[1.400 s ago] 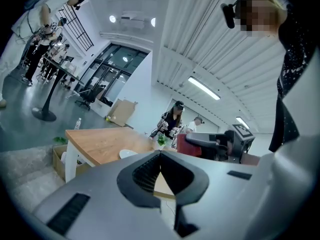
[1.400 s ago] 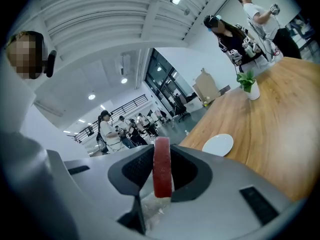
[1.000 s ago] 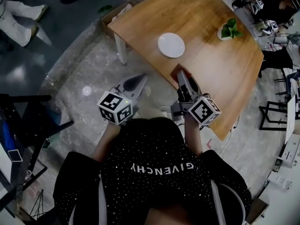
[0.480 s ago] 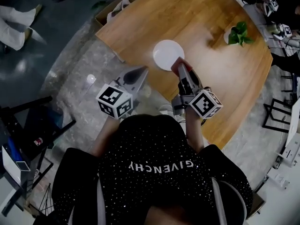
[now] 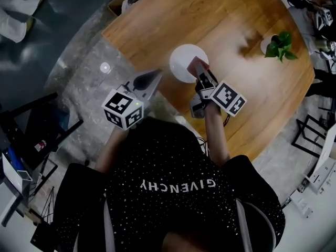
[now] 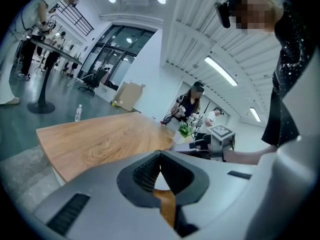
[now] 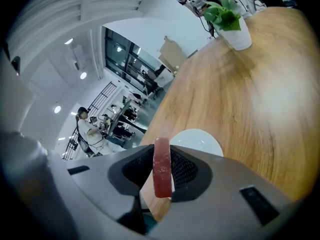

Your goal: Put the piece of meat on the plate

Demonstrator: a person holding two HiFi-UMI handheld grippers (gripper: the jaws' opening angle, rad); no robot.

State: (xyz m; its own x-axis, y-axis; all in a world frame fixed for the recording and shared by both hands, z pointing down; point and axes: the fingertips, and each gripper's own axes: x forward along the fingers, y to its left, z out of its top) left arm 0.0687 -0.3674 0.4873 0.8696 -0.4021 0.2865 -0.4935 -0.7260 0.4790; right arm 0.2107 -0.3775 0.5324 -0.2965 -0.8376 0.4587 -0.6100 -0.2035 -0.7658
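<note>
A white round plate (image 5: 184, 61) lies on the wooden table (image 5: 236, 20) close to its near edge. My right gripper (image 5: 203, 75) is shut on a flat reddish piece of meat (image 5: 197, 65), which hangs over the plate's near right rim. In the right gripper view the meat (image 7: 161, 169) stands on edge between the pads, with the plate (image 7: 202, 140) just beyond it. My left gripper (image 5: 156, 75) is off the table's edge, left of the plate. Its jaws meet at the tips with nothing in them (image 6: 160, 155).
A small potted plant (image 5: 276, 44) in a white pot stands on the table at the far right. The table's edge runs diagonally under both grippers, with grey floor (image 5: 89, 83) to the left. People work at desks at the far right (image 5: 320, 14).
Both grippers have moved forward toward the table. The right one carried the meat from the table's edge to over the plate's rim, and the left one kept beside it.
</note>
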